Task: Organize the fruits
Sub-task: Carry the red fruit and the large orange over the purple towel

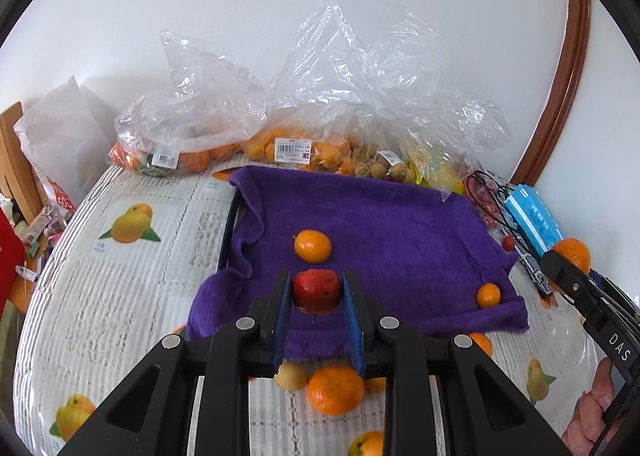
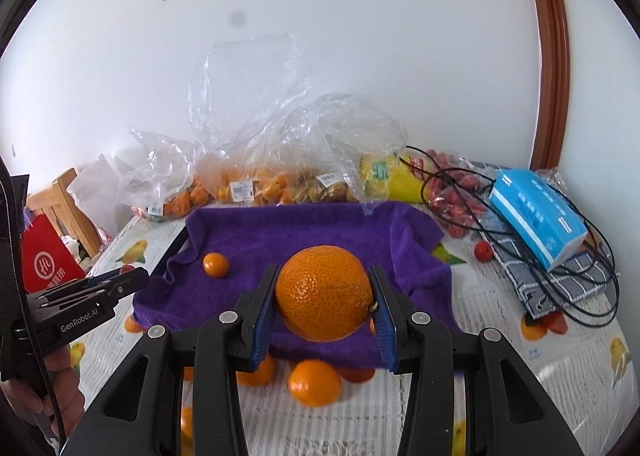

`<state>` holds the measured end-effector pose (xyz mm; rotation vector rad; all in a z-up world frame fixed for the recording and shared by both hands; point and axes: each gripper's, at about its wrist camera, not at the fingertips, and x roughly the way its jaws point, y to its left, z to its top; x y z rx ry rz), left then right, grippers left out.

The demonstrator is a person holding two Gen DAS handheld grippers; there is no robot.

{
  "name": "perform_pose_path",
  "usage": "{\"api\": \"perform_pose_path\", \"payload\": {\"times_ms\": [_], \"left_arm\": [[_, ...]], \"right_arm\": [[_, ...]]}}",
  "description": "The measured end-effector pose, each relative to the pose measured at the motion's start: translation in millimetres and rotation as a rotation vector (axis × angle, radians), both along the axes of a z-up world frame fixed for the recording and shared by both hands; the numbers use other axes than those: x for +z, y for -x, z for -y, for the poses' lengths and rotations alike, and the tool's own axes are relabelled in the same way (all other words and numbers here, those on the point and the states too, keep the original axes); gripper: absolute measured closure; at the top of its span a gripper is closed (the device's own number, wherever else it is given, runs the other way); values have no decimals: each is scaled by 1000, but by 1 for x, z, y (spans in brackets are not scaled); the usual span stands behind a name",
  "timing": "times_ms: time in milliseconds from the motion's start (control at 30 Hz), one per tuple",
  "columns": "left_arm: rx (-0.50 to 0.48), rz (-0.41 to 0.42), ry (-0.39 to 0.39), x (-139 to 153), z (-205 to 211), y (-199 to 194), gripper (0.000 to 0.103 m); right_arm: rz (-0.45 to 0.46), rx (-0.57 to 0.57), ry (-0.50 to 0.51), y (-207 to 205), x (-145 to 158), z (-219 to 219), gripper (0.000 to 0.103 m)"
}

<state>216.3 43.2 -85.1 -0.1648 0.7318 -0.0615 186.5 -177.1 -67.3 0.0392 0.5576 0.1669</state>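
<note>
Left wrist view: left gripper [image 1: 317, 292] pinches 1 red fruit [image 1: 316, 291] between its blue pads, above the near edge of the purple towel [image 1: 400, 224]. 2 small oranges lie on the towel: 1 [image 1: 313, 245] just beyond the held fruit, 1 [image 1: 488, 295] at the right edge. Loose orange [image 1: 336, 390] sits below on the tablecloth.

Right wrist view: right gripper [image 2: 325, 298] clamps 1 large orange [image 2: 325, 293], also over the near edge. Towel lies straight ahead of both; neither looks nearer.

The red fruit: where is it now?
Left wrist view, centre: the red fruit sits clamped in the left gripper, above the purple towel, just before an orange.
</note>
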Motion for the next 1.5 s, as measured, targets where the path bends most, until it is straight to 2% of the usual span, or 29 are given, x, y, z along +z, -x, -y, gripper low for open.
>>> {"api": "perform_pose_path", "payload": {"times_ms": [267,433,733,1167,1500], "left_arm": [[2,-9,-13,-3,-4,-33,79],[6,-10,-26,-11,-4,-49,79],[1,-57,4,-36,-12,-55,79],[-22,-96,-9,-54,-4,-60,79],[0,-113,-22,-61,-8,-63,79]], "right_arm": [[11,4,-4,-34,7,-9,60],[-1,20,-18,-49,-7,-13,60],[-74,18,-17,-66,-42,-8,60],[-103,29,29,-73,-61,-17,60],[-155,46,42,-77,-74,-22,60]]}}
